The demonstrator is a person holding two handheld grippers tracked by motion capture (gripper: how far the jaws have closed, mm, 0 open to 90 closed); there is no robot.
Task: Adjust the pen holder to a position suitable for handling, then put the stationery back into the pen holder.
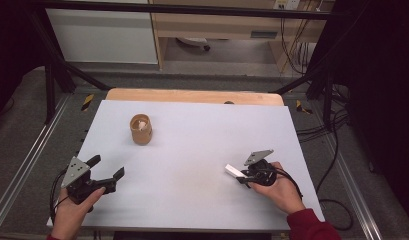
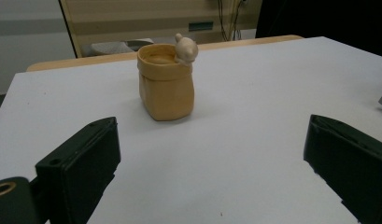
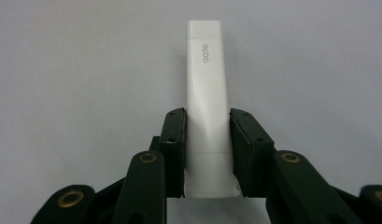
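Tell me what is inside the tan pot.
The tan pot is open on top; a small pale figure sits on its rim. The inside looks tan; its walls hide the bottom.

High view: above table (image 1: 192, 200), facing forward-down. Left gripper view: low, shares tan pot (image 2: 166, 84). Right gripper view: close on tabletop.

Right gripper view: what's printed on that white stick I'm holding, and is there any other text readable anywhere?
"GLOO": grey letters near the far end of the white stick, running along its length, held between the jaws of the right gripper.
Greenish label on the wooden furniture behind the table: too blurred to read.
Tan pot: no text visible.
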